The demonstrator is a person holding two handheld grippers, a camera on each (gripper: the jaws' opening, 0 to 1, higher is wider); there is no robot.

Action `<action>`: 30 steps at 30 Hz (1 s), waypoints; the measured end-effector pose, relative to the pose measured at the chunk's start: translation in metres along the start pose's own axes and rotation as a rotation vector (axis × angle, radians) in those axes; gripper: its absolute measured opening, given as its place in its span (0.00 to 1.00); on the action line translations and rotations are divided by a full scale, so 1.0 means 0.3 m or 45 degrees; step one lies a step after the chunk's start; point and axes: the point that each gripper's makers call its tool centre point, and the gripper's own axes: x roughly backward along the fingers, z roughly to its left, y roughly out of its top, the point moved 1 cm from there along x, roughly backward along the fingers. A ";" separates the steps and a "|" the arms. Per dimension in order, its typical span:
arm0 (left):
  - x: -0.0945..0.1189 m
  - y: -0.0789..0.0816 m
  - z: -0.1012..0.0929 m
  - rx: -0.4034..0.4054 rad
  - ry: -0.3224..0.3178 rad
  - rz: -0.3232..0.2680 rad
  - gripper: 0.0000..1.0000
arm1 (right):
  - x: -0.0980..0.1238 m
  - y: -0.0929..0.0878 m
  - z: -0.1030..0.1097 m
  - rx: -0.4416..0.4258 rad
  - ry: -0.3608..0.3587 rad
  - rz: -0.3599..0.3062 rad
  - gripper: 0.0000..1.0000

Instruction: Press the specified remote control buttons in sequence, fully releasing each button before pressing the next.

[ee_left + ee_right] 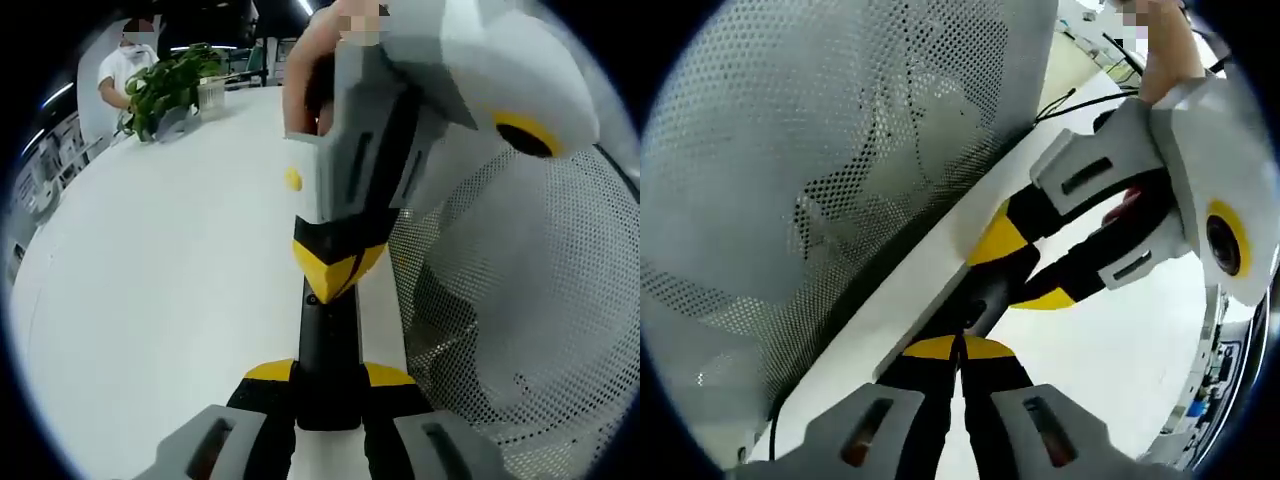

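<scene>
While left gripper [328,425] clamps near end of remote control [327,350] between yellow-tipped jaws, right gripper [335,268] meets it from far end, jaws closed to point touching top face

- Remote: slim black bar, lying on white table [150,300] beside perforated mesh screen [520,320]; buttons not readable
- Press straight down with closed tip, one button only; lift fully clear before next
- Keep left grip steady; smooth plastic may slide on glossy table
- Right gripper view: right gripper [962,350] jaws pressed together; left gripper [1015,270] opposite
- Potted plant [170,85] well apart
</scene>
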 end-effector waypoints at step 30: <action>0.003 0.004 -0.001 0.006 0.001 -0.020 0.24 | -0.007 -0.039 -0.037 -1.062 0.166 -0.113 0.00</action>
